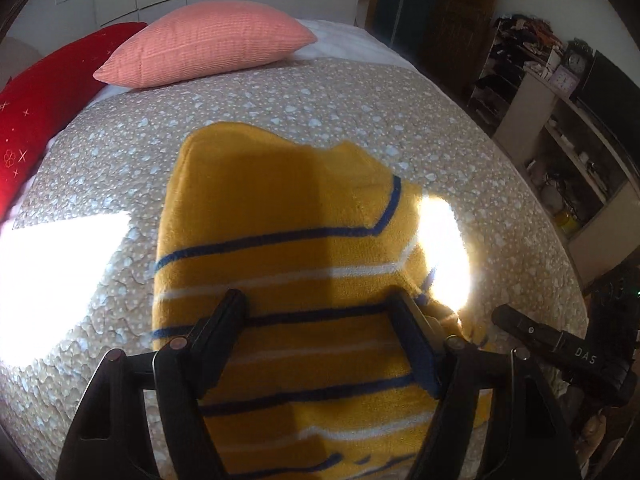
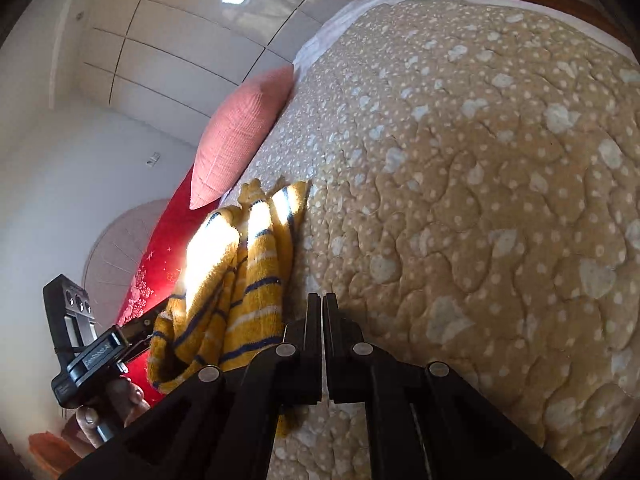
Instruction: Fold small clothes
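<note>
Left wrist view: left gripper (image 1: pixel 320 320) spread wide over yellow striped sweater (image 1: pixel 288 240) on beige quilt (image 1: pixel 120 300), near pink pillow (image 1: pixel 208 44). Right gripper (image 2: pixel 322 300) pressed together, right of sweater, holding nothing.

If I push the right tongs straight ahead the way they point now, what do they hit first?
Probably the quilted bedspread: the right tongs, shut with nothing between them, point across its surface, with the yellow striped garment just to their left. Depth is hard to judge, so they may skim rather than dig in.
</note>
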Demonstrator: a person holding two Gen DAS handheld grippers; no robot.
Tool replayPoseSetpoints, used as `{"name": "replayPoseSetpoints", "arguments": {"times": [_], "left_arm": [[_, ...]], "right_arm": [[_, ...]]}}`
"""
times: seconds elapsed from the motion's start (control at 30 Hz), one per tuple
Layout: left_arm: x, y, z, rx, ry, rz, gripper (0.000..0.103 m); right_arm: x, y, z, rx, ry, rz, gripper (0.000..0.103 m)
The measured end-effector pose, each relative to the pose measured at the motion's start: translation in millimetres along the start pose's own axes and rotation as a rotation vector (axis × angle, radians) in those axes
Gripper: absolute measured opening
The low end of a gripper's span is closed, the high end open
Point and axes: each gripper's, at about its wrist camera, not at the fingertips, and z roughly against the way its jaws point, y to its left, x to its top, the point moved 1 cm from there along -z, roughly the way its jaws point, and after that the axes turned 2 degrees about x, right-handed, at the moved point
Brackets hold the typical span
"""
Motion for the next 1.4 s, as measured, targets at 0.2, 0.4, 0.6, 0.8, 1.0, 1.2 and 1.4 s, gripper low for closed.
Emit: {"name": "replayPoseSetpoints", "arguments": {"times": [0.2, 0.4, 0.6, 0.8, 1.0, 1.2, 1.4], "left_arm": [[-11.1, -4.4, 9.7, 0.000, -0.024, -0.036, 0.074], [-55.2, 4.4, 55.7, 0.019, -0.060, -0.124, 0.075], [-103.4, 16.6, 91.0, 0.151, -0.128, -0.138, 0.076], [-134.4, 30.8, 137.2, 0.221, -0.258, -0.074, 0.079], [-154.5, 63.5, 174.2, 0.224, -0.322, 0.052, 0.091], [-163.0, 71.8, 197.7, 0.323, -0.511, 0.074, 0.103], [-157.3, 60.6, 206.9, 0.330, -0.630, 0.043, 0.103]], "right_arm": [[-3.3, 13.1, -5.4, -0.020, 0.010, 0.042, 0.009], [-7.3, 23.8, -7.4, -0.062, -0.011, 0.081, 0.016], [-23.7, 64.3, -2.2, -0.133, -0.104, 0.211, 0.043], [-53.9, 97.6, -19.8, -0.247, -0.095, 0.374, 0.044], [-62.8, 91.1, -23.1, -0.308, -0.105, 0.346, 0.044], [-56.2, 89.6, -6.9, -0.305, -0.144, 0.317, 0.044], [-55.1, 101.6, 2.5, -0.355, -0.255, 0.390, 0.045]]}}
